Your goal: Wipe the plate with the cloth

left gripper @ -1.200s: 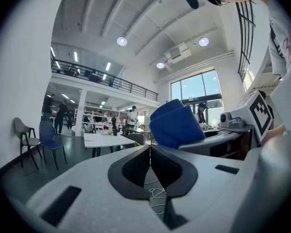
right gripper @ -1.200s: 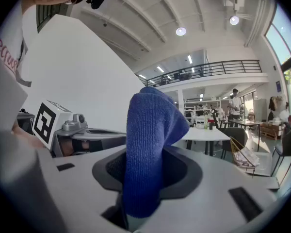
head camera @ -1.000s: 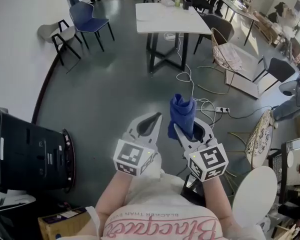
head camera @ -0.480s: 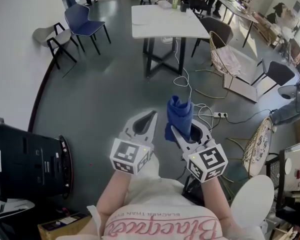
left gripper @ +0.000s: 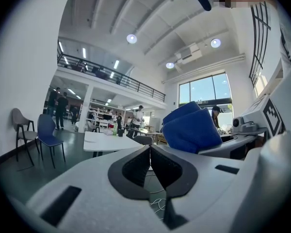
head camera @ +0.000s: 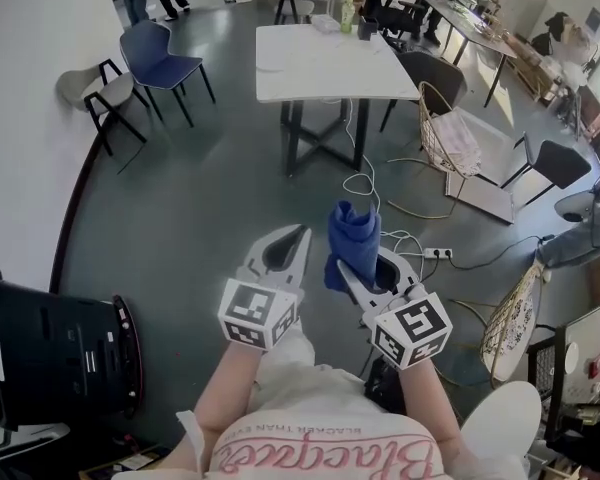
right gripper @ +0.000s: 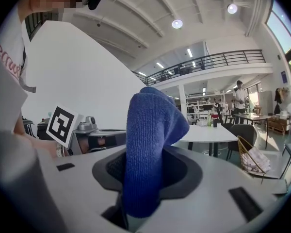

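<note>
The folded blue terry cloth [head camera: 355,238] stands up out of the right gripper [head camera: 344,268], whose jaws are clamped on it, over the grey floor [head camera: 200,208]. The left gripper [head camera: 301,236] is closed on nothing. I cannot make out any plate, so I judge this is the carrying step. The next move calls for finding the plate. The pink script on the person's white shirt [head camera: 320,448] appears upside down, and I cannot read it surely.

A: Head view?
B: High, steeply downward, over left gripper [head camera: 302,232] and right gripper [head camera: 352,265] to floor [head camera: 200,218].
A: Gripper views?
B: Low, close along own jaws, facing roughly level into hall. Shared by all: white table [head camera: 330,53], blue cloth [head camera: 352,233].
</note>
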Motion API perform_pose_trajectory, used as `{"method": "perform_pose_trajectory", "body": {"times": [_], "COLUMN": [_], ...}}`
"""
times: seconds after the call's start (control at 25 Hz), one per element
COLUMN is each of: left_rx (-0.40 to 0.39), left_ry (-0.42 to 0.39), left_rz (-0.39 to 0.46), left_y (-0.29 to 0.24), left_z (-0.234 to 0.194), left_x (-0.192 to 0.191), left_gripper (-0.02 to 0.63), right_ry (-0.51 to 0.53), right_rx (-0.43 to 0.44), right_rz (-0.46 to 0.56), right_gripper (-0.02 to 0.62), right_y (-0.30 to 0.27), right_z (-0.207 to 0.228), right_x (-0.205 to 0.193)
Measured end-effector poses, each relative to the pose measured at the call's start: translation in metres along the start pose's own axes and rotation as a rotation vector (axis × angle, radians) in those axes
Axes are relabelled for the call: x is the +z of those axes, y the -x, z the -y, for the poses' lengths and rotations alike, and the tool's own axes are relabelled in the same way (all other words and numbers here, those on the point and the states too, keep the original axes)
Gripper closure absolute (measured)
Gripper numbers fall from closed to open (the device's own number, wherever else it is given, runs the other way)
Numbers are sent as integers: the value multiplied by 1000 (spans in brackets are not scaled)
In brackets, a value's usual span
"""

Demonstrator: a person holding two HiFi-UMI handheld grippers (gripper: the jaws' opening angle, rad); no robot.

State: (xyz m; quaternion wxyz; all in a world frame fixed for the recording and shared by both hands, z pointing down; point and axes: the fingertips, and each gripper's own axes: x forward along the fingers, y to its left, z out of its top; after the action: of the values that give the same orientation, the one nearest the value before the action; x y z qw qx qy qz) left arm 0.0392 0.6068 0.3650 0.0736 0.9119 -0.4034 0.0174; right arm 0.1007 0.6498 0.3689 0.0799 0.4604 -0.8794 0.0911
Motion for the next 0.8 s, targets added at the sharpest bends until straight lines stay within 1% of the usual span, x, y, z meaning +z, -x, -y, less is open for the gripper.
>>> {"method": "perform_pose_trajectory", "body": {"times": [0.24,0.52,0.68,0.8], "left_rx": [1,-9,-1,16], "left_ry": [-3,-28,-37,-30], "left_rz": [-5,-7,-3,2], "left_y": [-40,-80,-96,-101], "left_z": [-39,-92,-121,-141], "left_x": [10,23,30,33], "left_gripper": [603,603,603,603], "right_ry": [-13,-10,-9,-12], "right_rx": [21,49,47,41], "right_rz": [8,21,26,18], "right_gripper": [454,454,454,454], "right_y": [-53,-126,-159,-177], "right_z": [31,53,63,69], "right_x": [17,39,49,50]}}
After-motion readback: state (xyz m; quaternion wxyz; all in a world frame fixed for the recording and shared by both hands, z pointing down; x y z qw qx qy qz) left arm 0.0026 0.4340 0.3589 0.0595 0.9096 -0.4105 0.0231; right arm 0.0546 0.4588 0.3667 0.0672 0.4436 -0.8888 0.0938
